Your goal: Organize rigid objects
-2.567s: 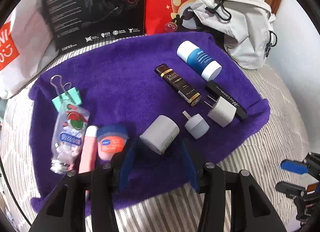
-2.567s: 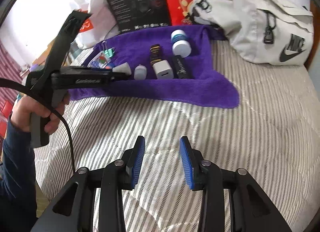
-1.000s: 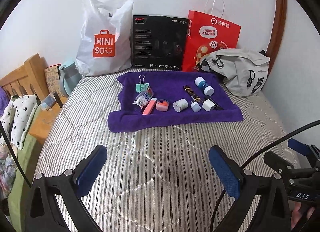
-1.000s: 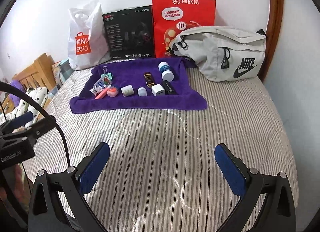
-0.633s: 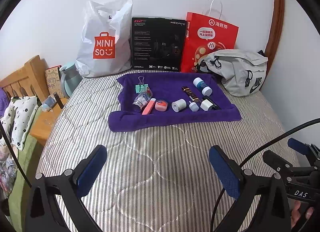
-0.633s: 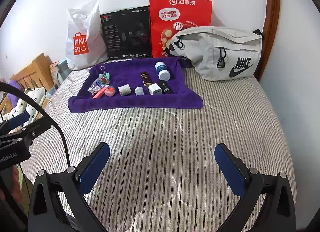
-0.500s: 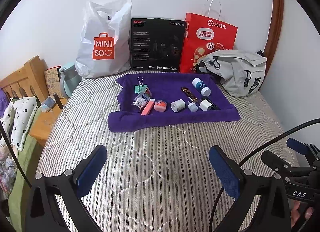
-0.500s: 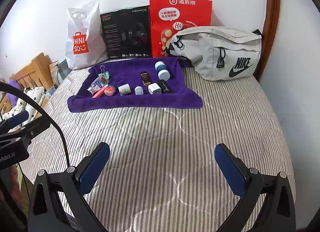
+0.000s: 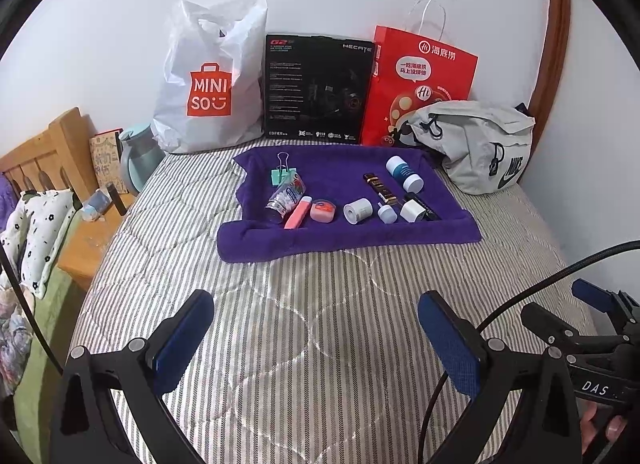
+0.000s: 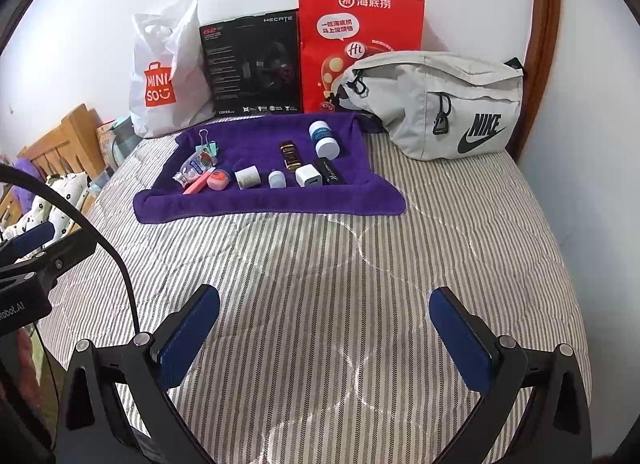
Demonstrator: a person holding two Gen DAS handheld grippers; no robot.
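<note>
Both of our grippers hang wide open and empty over the striped bedcover [image 9: 320,344], the left gripper [image 9: 316,340] low in the frame of its own view and the right gripper [image 10: 324,332] likewise in its view, each well apart from the goods. Everything we have to organize lies in the upper middle of the frame on the purple towel [image 9: 348,238], which serves as a soft tray so that small hard pieces do not roll off. Along its near side runs a row: pink tube [image 9: 298,212], round pink tin [image 9: 322,211], white roll [image 9: 357,210], small white plug [image 9: 386,213] and square white charger [image 9: 412,211], with a black stick [image 9: 425,210] just beside the charger. Behind them lie the mint binder clip [image 9: 285,172], the clear pouch [image 9: 286,195], the dark bottle [image 9: 379,187] and the blue-and-white tube [image 9: 404,173]. We judge the sorting close to done, since the row looks tidy and neither tool holds anything.
</note>
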